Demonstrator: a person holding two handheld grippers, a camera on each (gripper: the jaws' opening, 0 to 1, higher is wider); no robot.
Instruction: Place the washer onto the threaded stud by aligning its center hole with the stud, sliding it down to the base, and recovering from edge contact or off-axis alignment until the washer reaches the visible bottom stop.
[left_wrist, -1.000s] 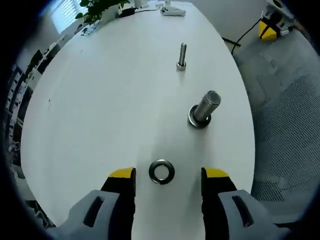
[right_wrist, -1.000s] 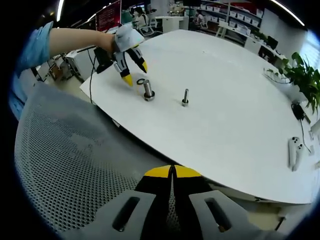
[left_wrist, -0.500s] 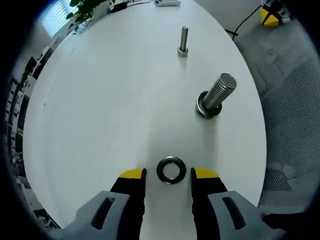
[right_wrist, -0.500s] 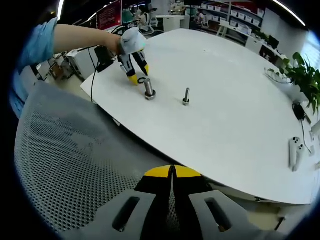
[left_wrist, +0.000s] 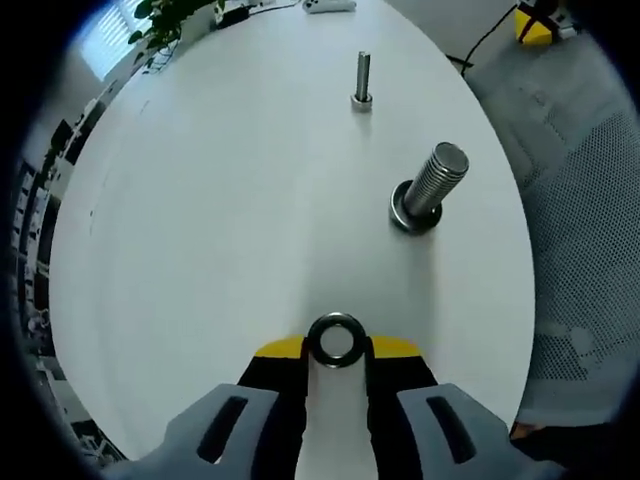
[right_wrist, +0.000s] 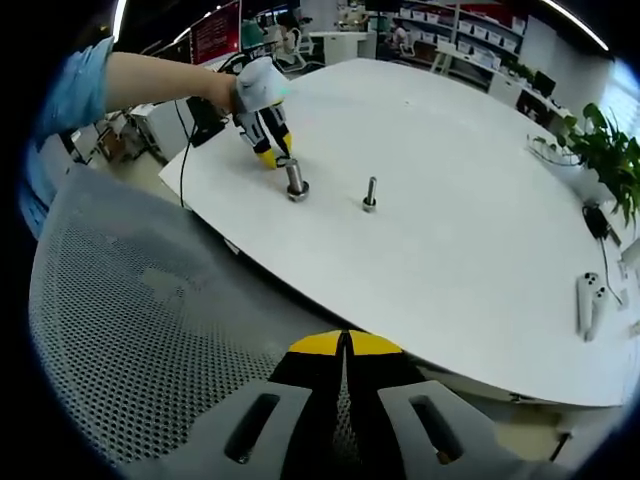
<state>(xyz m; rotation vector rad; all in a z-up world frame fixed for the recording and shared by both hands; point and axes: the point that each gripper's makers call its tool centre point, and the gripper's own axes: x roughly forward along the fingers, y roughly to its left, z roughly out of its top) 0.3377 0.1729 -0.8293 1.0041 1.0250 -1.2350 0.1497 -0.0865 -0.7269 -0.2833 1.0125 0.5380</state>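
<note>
The left gripper (left_wrist: 336, 349) pinches the washer (left_wrist: 335, 339) flat on the tabletop (left_wrist: 200, 220); the upright stud (left_wrist: 428, 190) stands ahead, to its right. The right gripper (right_wrist: 345, 345) is closed, empty.

Both views are brightly and evenly lit, and the white tabletop (left_wrist: 220, 220) is rendered almost without texture, a pale sheen being seen down its middle in the left gripper view. Only short, soft shadows are cast at the base of the threaded stud (left_wrist: 428, 190) and the smaller bolt (left_wrist: 361, 80). Strong fisheye bending is seen toward the edges, where detail is softened, and ceiling strip lights are glimpsed at the top of the right gripper view.
</note>
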